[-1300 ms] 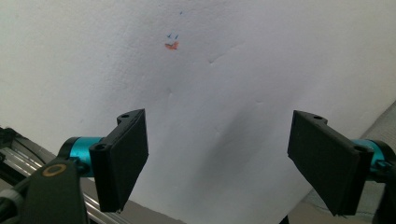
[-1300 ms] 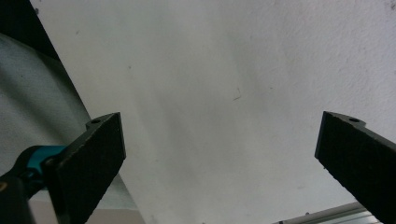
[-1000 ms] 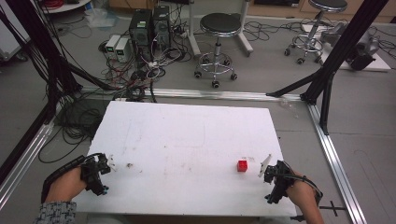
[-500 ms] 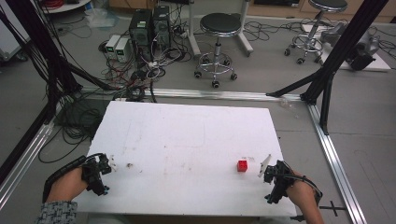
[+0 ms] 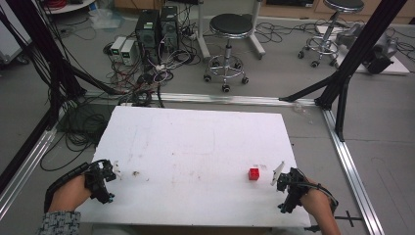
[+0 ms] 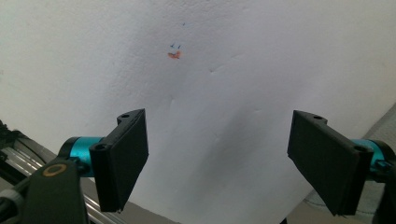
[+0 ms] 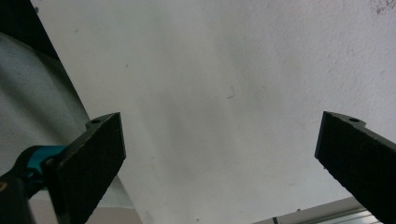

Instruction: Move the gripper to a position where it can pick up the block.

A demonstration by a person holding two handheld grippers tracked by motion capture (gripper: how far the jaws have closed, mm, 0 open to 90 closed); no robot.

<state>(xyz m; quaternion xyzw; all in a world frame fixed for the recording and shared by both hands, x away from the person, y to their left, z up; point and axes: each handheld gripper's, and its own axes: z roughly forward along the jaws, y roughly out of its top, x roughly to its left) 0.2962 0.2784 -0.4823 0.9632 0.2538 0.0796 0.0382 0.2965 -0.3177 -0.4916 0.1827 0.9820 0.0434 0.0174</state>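
The small red cube [image 5: 254,174] sits just left of the spread-jawed right hand-held gripper [image 5: 280,175], far from the equally spread left hand-held gripper [image 5: 111,172].

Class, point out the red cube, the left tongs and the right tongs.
red cube [image 5: 253,174], high view, its top face.
left tongs [image 6: 217,161], left gripper view, between the open jaws.
right tongs [image 7: 219,163], right gripper view, between the open jaws.

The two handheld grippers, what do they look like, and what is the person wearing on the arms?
Each gripper, left and right, has two flat black rectangular jaws on teal cylindrical mounts. In the high view both bodies are black, with a black cable looping from each. A patterned grey sleeve cuff covers the left wrist; no sleeve is visible at the right wrist.
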